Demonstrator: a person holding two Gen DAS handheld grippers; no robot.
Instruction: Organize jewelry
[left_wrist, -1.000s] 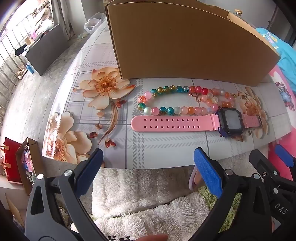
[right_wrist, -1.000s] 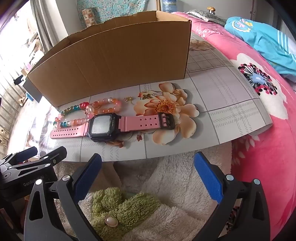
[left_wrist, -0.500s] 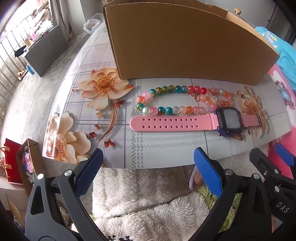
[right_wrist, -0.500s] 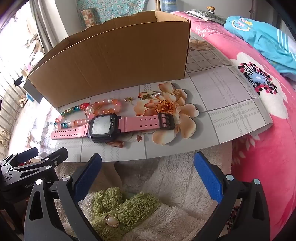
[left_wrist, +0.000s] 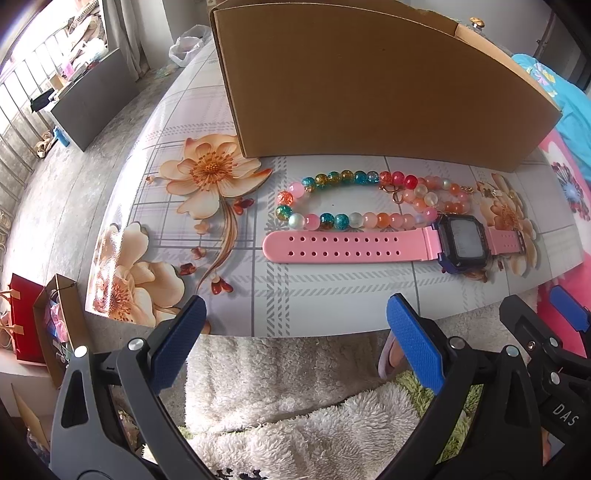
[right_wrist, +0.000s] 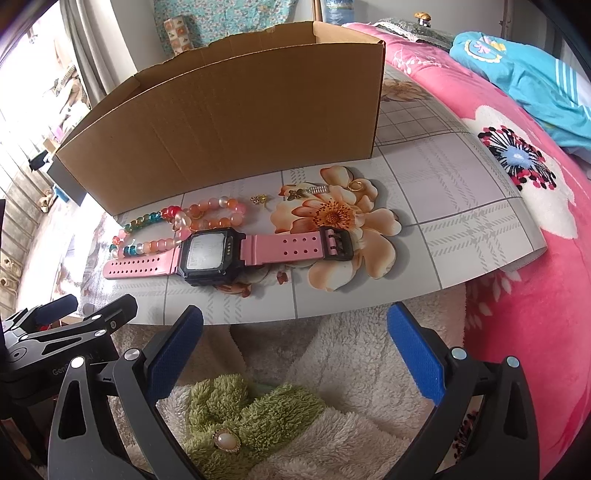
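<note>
Both grippers released, empty. Pink watch (right_wrist: 229, 254) lies crosswise ahead of right gripper (right_wrist: 295, 354), strap running left-right; right probably nearer than left gripper (left_wrist: 295, 347).

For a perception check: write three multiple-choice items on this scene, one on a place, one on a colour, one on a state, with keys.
1. The bead string lies:
A. inside the box
B. between the cardboard box and the watch
C. on the rug

2. The watch strap is:
A. pink
B. green
C. white

3. The left gripper and right gripper are:
A. both shut on beads
B. one holding the watch
C. both open, empty

Key: B, the beads sit just before the box wall; A, the strap is pink; C, the pads stand apart with nothing between them.
</note>
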